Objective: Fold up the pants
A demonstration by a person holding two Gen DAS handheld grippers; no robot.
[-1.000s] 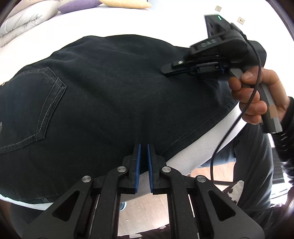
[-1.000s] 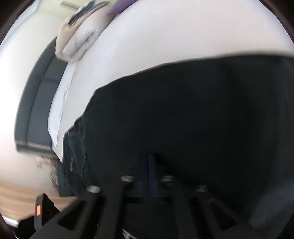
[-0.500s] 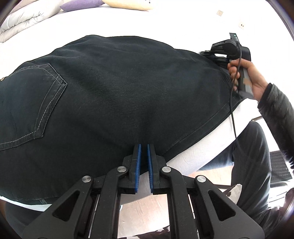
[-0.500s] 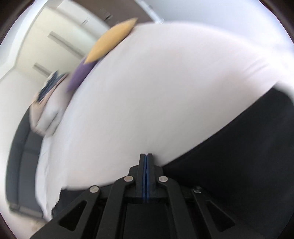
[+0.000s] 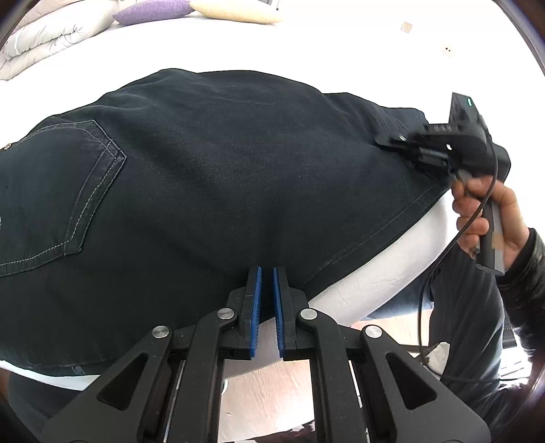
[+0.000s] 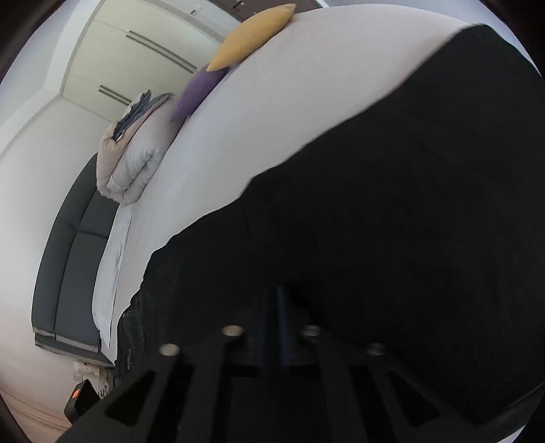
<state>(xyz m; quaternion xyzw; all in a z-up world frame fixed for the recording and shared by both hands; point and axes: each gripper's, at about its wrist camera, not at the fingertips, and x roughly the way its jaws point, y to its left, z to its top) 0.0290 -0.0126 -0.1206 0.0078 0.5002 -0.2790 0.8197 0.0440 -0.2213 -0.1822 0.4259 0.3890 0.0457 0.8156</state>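
Observation:
Dark denim pants (image 5: 218,177) lie folded flat on a white bed, back pocket (image 5: 61,191) at the left. My left gripper (image 5: 267,276) sits at the pants' near hem with its blue pads a small gap apart and nothing between them. My right gripper (image 5: 385,140) rests over the pants' far right corner, held by a hand (image 5: 483,211). In the right wrist view the pants (image 6: 391,221) fill the frame; my right gripper (image 6: 277,296) is dark and blurred, jaws close together, and any grip is hidden.
The white bed sheet (image 5: 306,44) extends beyond the pants. A purple pillow (image 5: 153,8), a yellow pillow (image 6: 252,34) and a folded duvet (image 6: 133,163) lie at the head. A grey sofa (image 6: 75,259) stands beside the bed. The person's legs (image 5: 477,323) are by the bed's edge.
The right gripper swung out past the pants' far right corner, then came back over that corner. The left gripper and the pants stayed in place.

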